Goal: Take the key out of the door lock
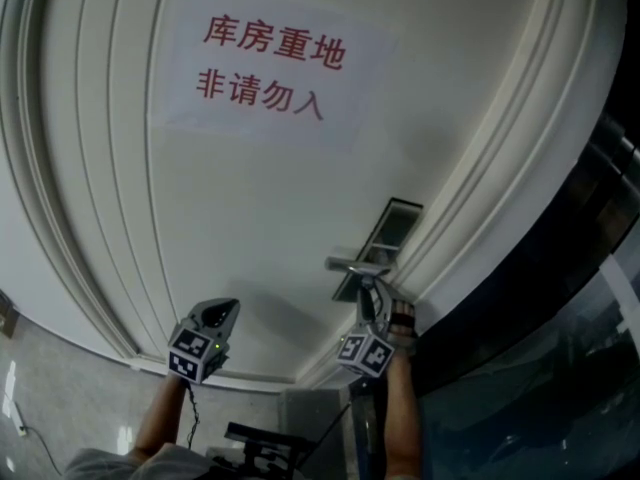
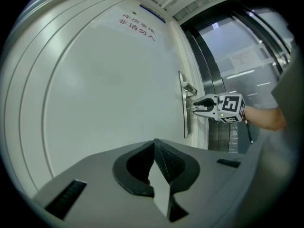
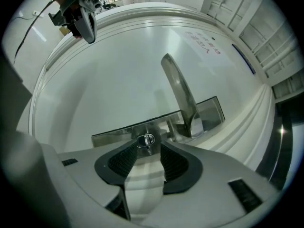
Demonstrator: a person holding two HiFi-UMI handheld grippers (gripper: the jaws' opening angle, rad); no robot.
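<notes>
A silver key (image 3: 146, 140) sits in the keyhole of the steel lock plate (image 3: 123, 131) on the white door (image 1: 250, 198). My right gripper (image 3: 145, 150) is open, its black pads on either side of the key head without pressing on it. In the head view the right gripper (image 1: 368, 286) points at the lock plate (image 1: 385, 238), just under the lever handle (image 1: 352, 264). My left gripper (image 1: 222, 314) hangs apart to the left in front of the door panel. Its pads (image 2: 164, 158) meet at the tips, with nothing between them.
The lever handle (image 3: 179, 91) juts out just right of the keyhole. A paper sign with red characters (image 1: 268, 66) is stuck high on the door. The dark door frame and glass (image 1: 560, 298) run along the right.
</notes>
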